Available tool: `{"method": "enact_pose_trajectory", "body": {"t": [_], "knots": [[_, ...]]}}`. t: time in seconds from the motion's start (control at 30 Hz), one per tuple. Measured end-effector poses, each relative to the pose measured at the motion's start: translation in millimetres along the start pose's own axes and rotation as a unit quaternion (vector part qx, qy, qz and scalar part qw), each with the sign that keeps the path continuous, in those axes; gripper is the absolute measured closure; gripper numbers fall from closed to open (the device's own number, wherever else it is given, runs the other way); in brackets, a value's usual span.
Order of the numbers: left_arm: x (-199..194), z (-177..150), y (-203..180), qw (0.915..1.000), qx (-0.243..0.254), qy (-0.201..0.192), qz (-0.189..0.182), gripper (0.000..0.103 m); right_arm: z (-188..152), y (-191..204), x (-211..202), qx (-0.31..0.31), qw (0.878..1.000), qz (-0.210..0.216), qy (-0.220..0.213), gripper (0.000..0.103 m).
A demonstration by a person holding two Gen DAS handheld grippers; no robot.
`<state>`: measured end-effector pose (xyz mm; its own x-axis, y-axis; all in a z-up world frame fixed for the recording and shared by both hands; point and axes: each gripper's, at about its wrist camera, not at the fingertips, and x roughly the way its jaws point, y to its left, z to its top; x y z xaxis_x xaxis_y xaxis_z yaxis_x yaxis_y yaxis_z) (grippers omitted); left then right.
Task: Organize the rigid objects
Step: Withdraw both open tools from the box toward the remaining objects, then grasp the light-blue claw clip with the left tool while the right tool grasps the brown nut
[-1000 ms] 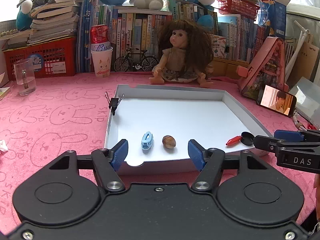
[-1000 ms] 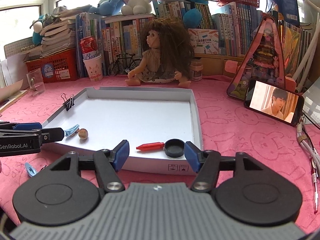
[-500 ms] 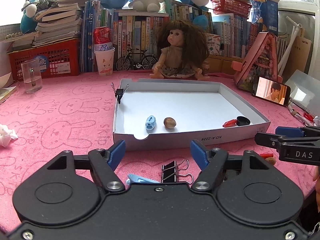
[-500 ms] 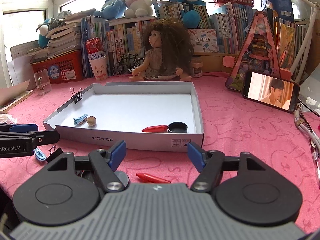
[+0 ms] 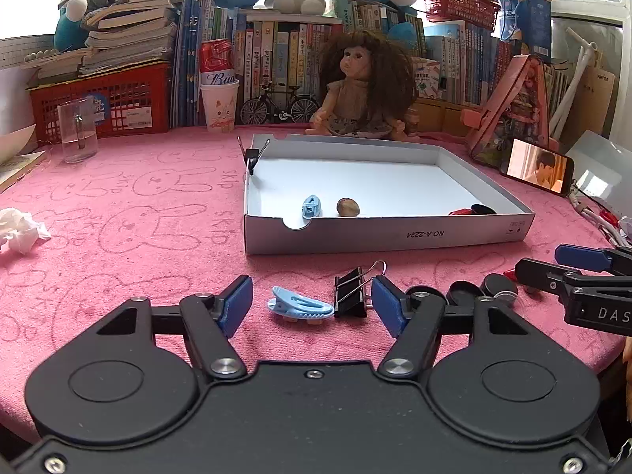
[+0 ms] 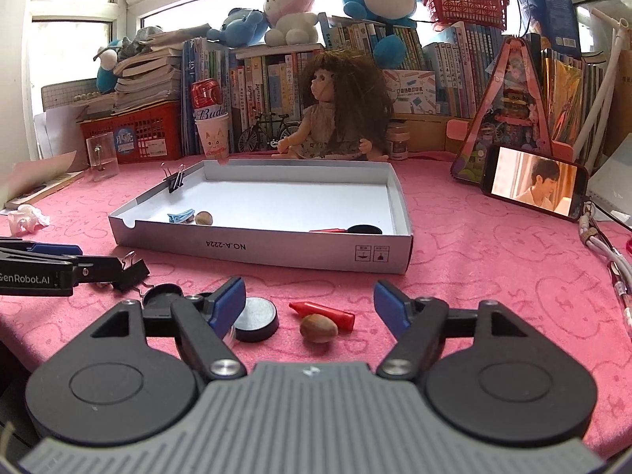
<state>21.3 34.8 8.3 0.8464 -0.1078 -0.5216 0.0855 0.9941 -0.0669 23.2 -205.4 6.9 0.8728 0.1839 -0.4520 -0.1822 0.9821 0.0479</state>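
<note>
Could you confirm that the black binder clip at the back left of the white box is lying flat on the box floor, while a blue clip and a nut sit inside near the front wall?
Not quite: the black binder clip is clamped upright on the left wall of the white box, not lying on the floor, as the right wrist view shows. The blue clip and the nut do sit inside near the front wall.

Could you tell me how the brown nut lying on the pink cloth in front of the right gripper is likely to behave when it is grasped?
The nut looks rounded and smooth, so it may roll or squirt out if the right gripper pinches it off-centre. It seems small, hard and probably light. The soft pink cloth should slow any rolling, and the red crayon touching it may shift.
</note>
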Motion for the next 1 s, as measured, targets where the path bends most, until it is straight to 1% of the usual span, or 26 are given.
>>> {"method": "enact_pose_trajectory", "body": {"t": [0.2,0.3,0.43,0.5,0.6,0.67,0.8,0.87,0.93,1.0], "knots": [[-4,-5,4,0.9998,0.014,-0.005,0.017,0.049,-9,1,-5,-0.006,1.0,-0.011,-0.004,0.021],[-4,-8,6,0.9997,0.013,0.002,0.02,0.051,-13,2,-5,-0.012,1.0,-0.018,-0.001,0.027],[0,-11,7,0.9997,0.01,0.009,0.019,0.053,-16,3,-4,-0.009,0.999,-0.035,0.001,0.031],[3,-13,5,0.9995,0.02,0.009,0.022,0.052,-18,6,-4,-0.013,0.999,-0.046,-0.003,0.031],[6,-14,0,0.9989,0.035,0.003,0.03,0.052,-18,11,-3,-0.017,0.998,-0.055,-0.007,0.035],[7,-14,-1,0.9989,0.035,0.002,0.031,0.052,-19,13,-2,-0.019,0.998,-0.061,-0.006,0.042],[6,-15,-1,0.9991,0.029,0.002,0.032,0.052,-21,16,0,-0.019,0.998,-0.064,0.001,0.05],[6,-15,0,0.9992,0.023,0.002,0.032,0.054,-21,16,0,-0.014,0.998,-0.064,0.004,0.055],[5,-14,-1,0.9993,0.017,0.004,0.033,0.055,-22,17,0,-0.01,0.998,-0.063,0.005,0.058],[5,-12,-2,0.9992,0.01,0.006,0.037,0.054,-22,17,0,-0.008,0.998,-0.062,0.005,0.058]]}}
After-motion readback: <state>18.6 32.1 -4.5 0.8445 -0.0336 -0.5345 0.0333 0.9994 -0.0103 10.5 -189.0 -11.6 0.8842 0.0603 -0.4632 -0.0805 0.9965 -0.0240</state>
